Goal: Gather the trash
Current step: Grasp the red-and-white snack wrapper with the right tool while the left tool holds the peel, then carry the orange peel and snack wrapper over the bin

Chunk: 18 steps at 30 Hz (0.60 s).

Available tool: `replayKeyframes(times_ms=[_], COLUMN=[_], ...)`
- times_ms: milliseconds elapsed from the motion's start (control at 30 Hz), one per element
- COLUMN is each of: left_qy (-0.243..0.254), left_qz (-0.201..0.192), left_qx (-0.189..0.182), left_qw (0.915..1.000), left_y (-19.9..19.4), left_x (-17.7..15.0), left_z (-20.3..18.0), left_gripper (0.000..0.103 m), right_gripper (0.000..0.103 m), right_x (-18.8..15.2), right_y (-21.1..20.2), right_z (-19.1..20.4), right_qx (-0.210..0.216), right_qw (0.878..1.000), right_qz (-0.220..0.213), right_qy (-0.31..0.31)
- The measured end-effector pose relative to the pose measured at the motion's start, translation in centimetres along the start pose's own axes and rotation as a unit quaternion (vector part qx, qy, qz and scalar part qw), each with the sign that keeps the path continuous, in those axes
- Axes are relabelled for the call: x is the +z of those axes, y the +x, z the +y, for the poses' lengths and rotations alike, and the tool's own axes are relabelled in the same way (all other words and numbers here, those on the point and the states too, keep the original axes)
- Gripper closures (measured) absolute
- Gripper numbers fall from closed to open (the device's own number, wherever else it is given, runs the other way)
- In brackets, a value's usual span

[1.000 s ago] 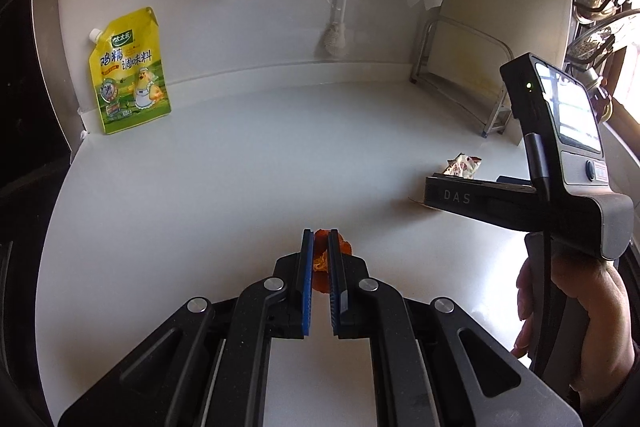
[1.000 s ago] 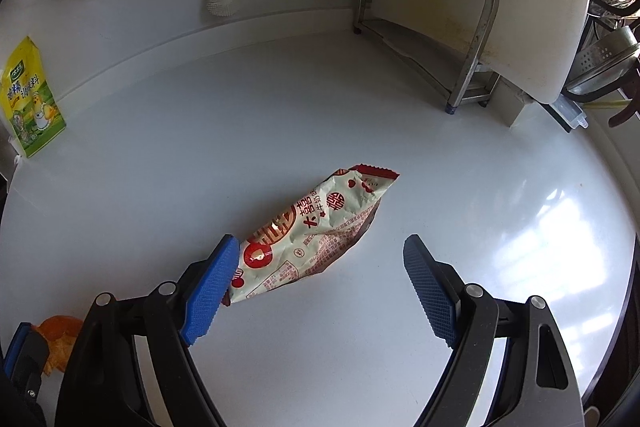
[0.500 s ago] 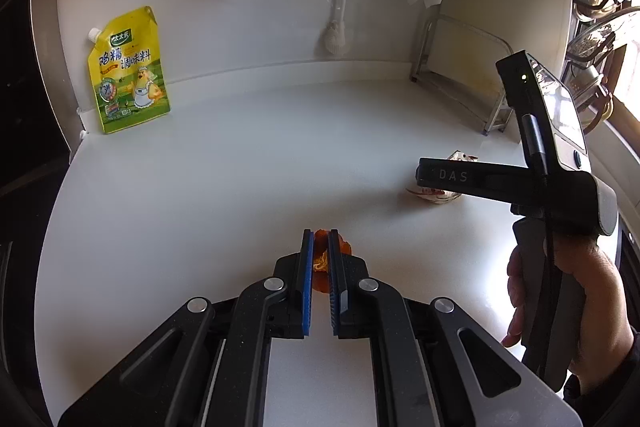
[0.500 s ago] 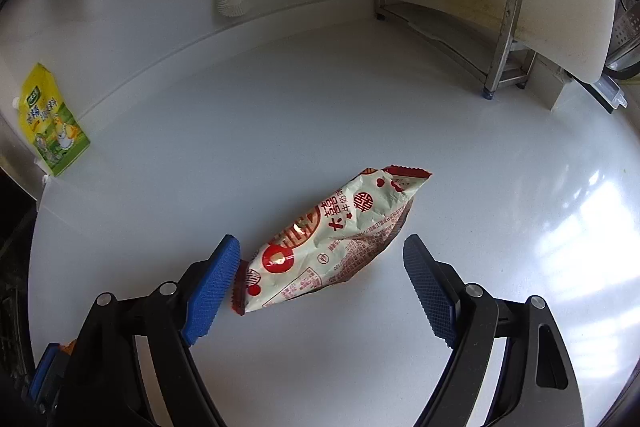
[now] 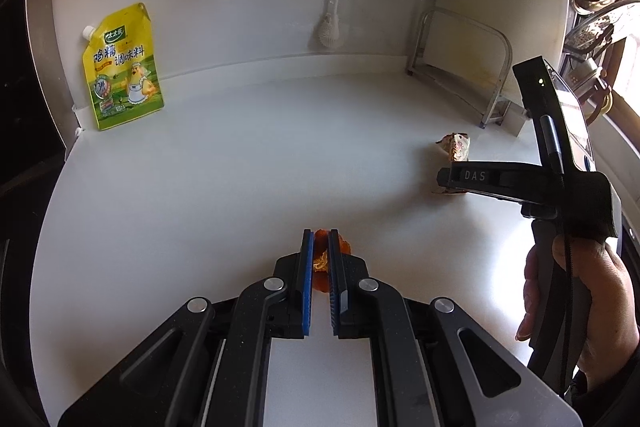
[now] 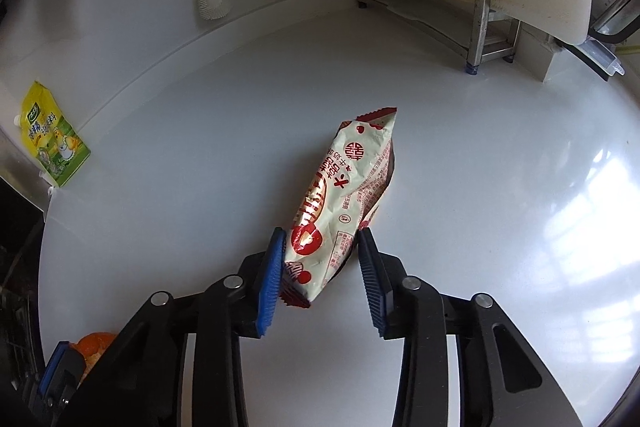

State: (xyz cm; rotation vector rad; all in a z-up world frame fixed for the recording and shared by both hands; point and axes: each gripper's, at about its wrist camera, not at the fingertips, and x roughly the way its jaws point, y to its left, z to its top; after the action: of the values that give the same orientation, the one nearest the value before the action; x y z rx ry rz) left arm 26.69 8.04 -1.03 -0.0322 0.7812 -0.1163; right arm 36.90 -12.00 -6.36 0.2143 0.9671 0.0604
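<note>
The left gripper [image 5: 320, 247] clamps orange peel [image 5: 321, 261] off the desk [image 5: 240, 167] while the right gripper [image 6: 320, 247] is closing around the snack wrapper [image 6: 344, 195], right pad seemingly not yet touching.

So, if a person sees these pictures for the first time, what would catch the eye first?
Probably the red and cream snack wrapper lying mid-counter, its near end between the closing jaws of the right gripper. Next, the orange peel clamped in the shut left gripper at the near edge. The bright yellow seasoning pouch leaning on the back wall at far left also stands out.
</note>
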Motion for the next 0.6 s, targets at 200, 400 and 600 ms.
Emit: replayKeyframes(times_ms=[200,400,600], left_qy=[0.005,0.013,0.023], left_qz=[-0.008,-0.015,-0.012], left_qx=[-0.009,-0.022,-0.04], left_qw=[0.9999,0.9996,0.9989], left_y=[-1.7,-4.6,-7.9], left_x=[-0.4,-1.6,-3.9], left_z=[-1.1,-1.9,-3.4], left_gripper=[0.096,0.096,0.096], right_gripper=[0.073,0.074,0.074], right_x=[-2.3,-6.5,-11.3], right_y=[-3.0,-9.1,-17.2], right_z=[-1.7,-3.8,-6.8], right_qx=[0.0,-0.006,-0.014], right_qw=[1.0,0.998,0.993], right_qz=[-0.014,-0.064,-0.119], right_qy=[-0.004,-0.007,0.01])
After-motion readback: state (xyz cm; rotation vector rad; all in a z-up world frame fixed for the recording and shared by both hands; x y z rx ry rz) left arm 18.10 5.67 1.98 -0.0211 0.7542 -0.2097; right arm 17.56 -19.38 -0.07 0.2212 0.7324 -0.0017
